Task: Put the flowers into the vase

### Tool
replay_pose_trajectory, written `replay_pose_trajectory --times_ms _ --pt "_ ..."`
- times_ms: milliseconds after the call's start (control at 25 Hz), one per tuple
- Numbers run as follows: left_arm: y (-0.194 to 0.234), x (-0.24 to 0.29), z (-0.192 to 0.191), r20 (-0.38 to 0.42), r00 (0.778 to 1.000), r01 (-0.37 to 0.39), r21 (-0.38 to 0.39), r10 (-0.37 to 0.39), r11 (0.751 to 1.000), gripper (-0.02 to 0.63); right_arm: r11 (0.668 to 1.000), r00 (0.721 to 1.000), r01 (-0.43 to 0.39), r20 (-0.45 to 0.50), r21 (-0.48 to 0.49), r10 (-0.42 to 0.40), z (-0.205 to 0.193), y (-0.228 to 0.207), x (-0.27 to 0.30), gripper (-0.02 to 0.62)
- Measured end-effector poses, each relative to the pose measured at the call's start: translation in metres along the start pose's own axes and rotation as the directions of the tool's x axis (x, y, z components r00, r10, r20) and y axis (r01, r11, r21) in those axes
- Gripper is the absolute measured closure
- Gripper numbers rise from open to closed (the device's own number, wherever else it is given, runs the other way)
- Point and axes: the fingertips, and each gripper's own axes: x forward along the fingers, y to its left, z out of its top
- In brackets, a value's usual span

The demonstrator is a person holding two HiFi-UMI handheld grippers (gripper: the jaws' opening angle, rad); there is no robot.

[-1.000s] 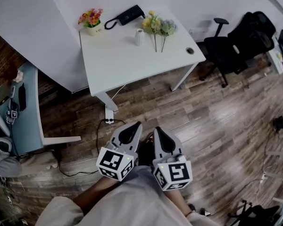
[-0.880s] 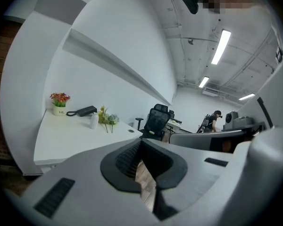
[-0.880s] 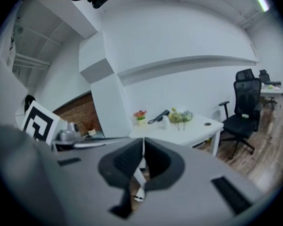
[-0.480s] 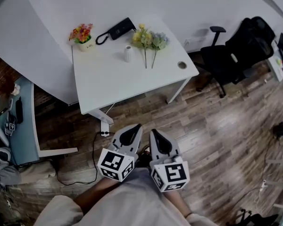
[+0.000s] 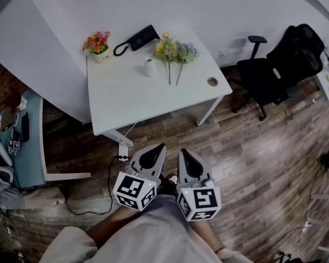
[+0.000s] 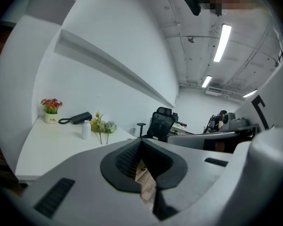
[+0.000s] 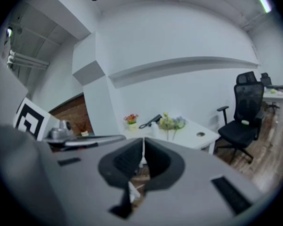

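From above, the white desk (image 5: 131, 100) has slid a little lower and leftward in the frame over the last second. I take that to mean the person is walking up to it, and the task itself has not started. The left gripper (image 5: 158, 148) and the right gripper (image 5: 183, 153) are held side by side over the wooden floor, well short of the vase (image 5: 148, 67), both clenched and empty. The flowers (image 5: 174, 51) lie flat on the desk just right of the vase, with their stems pointing toward the person. A telephone (image 5: 138, 38) sits behind the vase and a small potted plant (image 5: 97, 44) is off to its left.

Along the left gripper (image 6: 141, 142), the jaws meet tip to tip with nothing between them. The vase (image 6: 86, 129) stands far ahead, with the flowers (image 6: 103, 126) just to its right.

Along the right gripper (image 7: 143, 144), the jaws are likewise pressed together and bare. The vase (image 7: 154, 127) is well ahead, and the flowers (image 7: 171, 122) are beside it.
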Motion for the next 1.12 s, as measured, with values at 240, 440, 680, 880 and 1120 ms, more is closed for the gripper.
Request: replay_pose_trajectory --times_ms 240,440,680,880,1120 --pt "-0.003 0.006 0.006 -0.001 1.000 -0.006 0.011 0.006 1.000 0.581 1.000 1.000 -0.022 0.018 0.013 0.022 0.011 -0.003 0.004 0.572" --pt "-0.002 0.017 0.004 -0.010 1.000 0.002 0.008 -0.002 1.000 0.581 0.999 0.999 -0.033 0.008 0.017 0.033 0.008 -0.009 0.013 0.572" --pt "0.012 0.034 0.002 -0.043 0.999 -0.010 0.011 0.011 1.000 0.581 0.999 0.999 -0.049 -0.012 0.025 0.049 0.016 -0.016 0.036 0.572" --pt "0.035 0.047 0.006 -0.047 0.998 -0.035 -0.007 0.034 0.999 0.581 0.998 0.998 -0.059 -0.033 0.031 0.060 0.018 -0.021 0.063 0.572" --pt "0.061 0.077 0.018 -0.046 0.998 -0.033 -0.024 0.032 0.999 0.581 0.998 0.996 -0.063 -0.064 0.031 0.065 0.026 -0.030 0.099 0.572"
